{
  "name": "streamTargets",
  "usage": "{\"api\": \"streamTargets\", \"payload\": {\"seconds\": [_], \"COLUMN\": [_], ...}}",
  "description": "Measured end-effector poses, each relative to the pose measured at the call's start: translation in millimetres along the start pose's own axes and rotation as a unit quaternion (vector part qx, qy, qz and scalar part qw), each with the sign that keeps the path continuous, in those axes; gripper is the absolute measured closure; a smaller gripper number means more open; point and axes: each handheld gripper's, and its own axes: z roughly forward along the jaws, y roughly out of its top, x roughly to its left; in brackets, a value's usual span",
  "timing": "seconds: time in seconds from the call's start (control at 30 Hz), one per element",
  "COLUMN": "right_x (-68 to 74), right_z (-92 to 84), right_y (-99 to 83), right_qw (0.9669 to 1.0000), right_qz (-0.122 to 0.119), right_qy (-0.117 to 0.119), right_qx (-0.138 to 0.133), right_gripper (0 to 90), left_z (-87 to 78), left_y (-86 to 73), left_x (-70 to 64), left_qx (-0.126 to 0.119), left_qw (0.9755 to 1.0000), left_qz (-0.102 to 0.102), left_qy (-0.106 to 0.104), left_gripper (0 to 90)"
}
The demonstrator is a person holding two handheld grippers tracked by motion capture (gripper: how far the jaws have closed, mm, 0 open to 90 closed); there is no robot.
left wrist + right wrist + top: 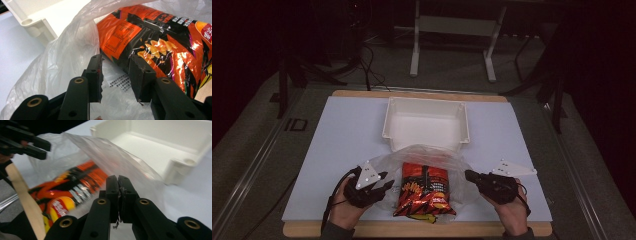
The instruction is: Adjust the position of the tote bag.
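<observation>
Orange-black snack bag (424,192) is lying at the near edge of the surface (347,135), partly inside a clear plastic bag (432,155), between the two tools. Left tool (379,186) is sitting at the snack bag's 9 o'clock, jaws standing apart, nothing between them; in the left gripper view the snack bag (160,47) is lying just past the tips toward 1 o'clock. Right tool (118,185) is sitting at the snack bag's 3 o'clock, jaws pressed together on the plastic bag's film (120,162). White tray (427,120) is resting at the snack bag's 12 o'clock, touching the plastic.
</observation>
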Motion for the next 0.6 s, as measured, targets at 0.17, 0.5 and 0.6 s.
{"api": "streamTargets", "payload": {"seconds": [0.17,0.5,0.6], "right_x": [18.1,47.3,46.4], "right_z": [9.7,38.9,48.8], "right_y": [12.7,13.3,3.1], "right_qw": [0.9995,0.9962,0.9945], "right_qz": [-0.021,-0.061,-0.076], "right_qy": [0.023,0.05,0.022], "right_qx": [-0.004,0.036,0.068], "right_gripper": [86.8,86.4,85.7], "left_z": [4.4,18.7,29.3], "left_y": [5.9,16.0,21.0], "left_x": [-1.9,-7.7,-10.2], "left_qx": [0.005,0.017,0.03], "left_qw": [0.9999,0.9997,0.9991], "left_qz": [0.009,0.014,0.026], "left_qy": [0.003,0.007,0.013], "left_gripper": [63.1,65.1,66.6]}}
